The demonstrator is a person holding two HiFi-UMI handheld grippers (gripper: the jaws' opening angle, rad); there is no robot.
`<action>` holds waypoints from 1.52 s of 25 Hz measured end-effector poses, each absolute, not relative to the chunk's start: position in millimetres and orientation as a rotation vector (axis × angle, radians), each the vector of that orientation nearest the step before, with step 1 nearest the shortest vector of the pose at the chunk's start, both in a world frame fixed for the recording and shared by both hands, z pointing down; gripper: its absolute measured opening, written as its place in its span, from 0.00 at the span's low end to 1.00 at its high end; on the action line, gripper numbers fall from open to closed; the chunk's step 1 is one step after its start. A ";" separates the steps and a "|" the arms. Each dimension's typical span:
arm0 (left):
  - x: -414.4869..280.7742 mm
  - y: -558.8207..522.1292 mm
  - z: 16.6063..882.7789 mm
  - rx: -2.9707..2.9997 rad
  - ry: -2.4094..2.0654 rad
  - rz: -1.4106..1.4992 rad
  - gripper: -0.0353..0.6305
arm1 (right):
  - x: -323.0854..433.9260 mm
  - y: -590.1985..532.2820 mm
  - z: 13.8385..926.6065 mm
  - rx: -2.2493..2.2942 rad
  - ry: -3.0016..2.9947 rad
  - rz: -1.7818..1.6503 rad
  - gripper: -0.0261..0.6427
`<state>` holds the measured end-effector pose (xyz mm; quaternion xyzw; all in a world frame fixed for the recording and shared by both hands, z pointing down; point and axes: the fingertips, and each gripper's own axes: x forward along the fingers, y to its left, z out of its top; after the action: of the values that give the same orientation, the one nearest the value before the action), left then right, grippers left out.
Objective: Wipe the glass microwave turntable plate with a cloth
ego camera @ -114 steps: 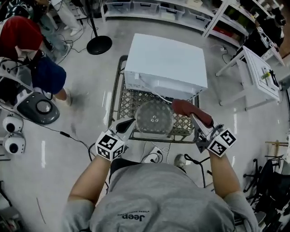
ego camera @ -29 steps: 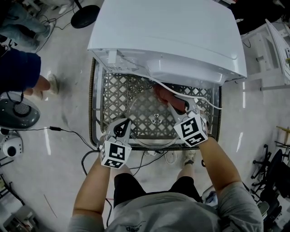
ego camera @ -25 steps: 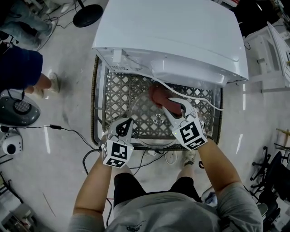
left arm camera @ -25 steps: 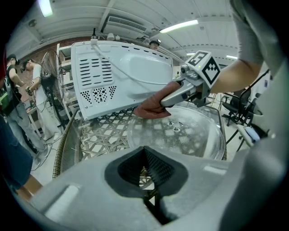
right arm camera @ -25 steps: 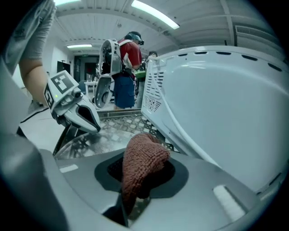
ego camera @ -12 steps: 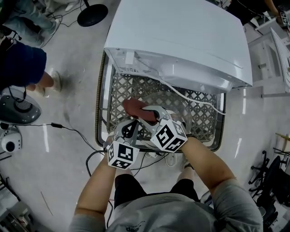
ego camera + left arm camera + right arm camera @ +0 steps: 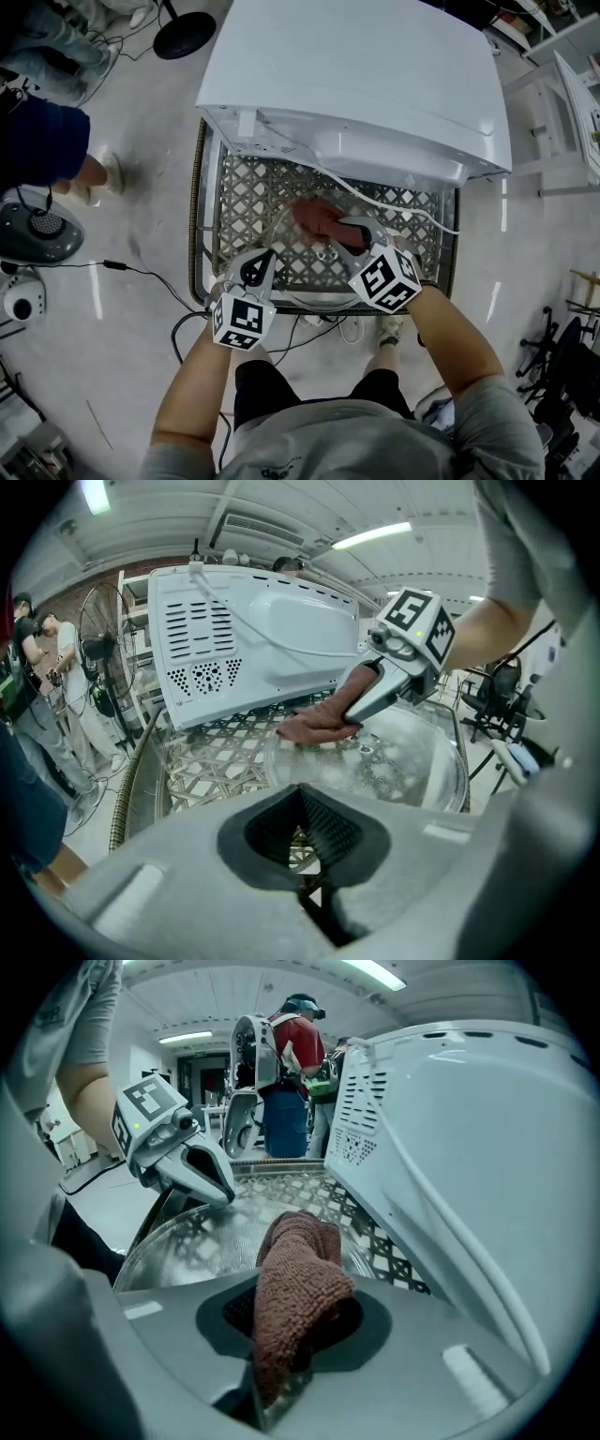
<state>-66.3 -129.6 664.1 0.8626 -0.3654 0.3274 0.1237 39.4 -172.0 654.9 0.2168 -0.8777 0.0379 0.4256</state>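
- The right gripper (image 7: pixel 350 228) squeezes the brown cloth (image 7: pixel 317 219) on the glass plate (image 7: pixel 412 761).
- The left gripper (image 7: pixel 255 270) pinches the plate's near edge, which is clear and hard to see.

Made out no legible word, number, brand or sign anywhere. Found only black-and-white square marker patterns, not letters: on the white cube (image 7: pixel 242 322) of the left gripper (image 7: pixel 257 265), at seven o'clock in the head view, and on the second white cube (image 7: pixel 384 278), of the right gripper (image 7: pixel 345 228), at four o'clock.
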 end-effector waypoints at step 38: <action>-57.1 -114.6 666.3 2.633 -0.903 1.007 0.05 | -46.6 -124.0 658.3 0.254 -2.276 0.328 0.19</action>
<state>-57.1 -114.6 666.3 0.8858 -0.3039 0.3387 0.0909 -46.6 -124.0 658.3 0.1006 -0.9006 0.1299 0.4023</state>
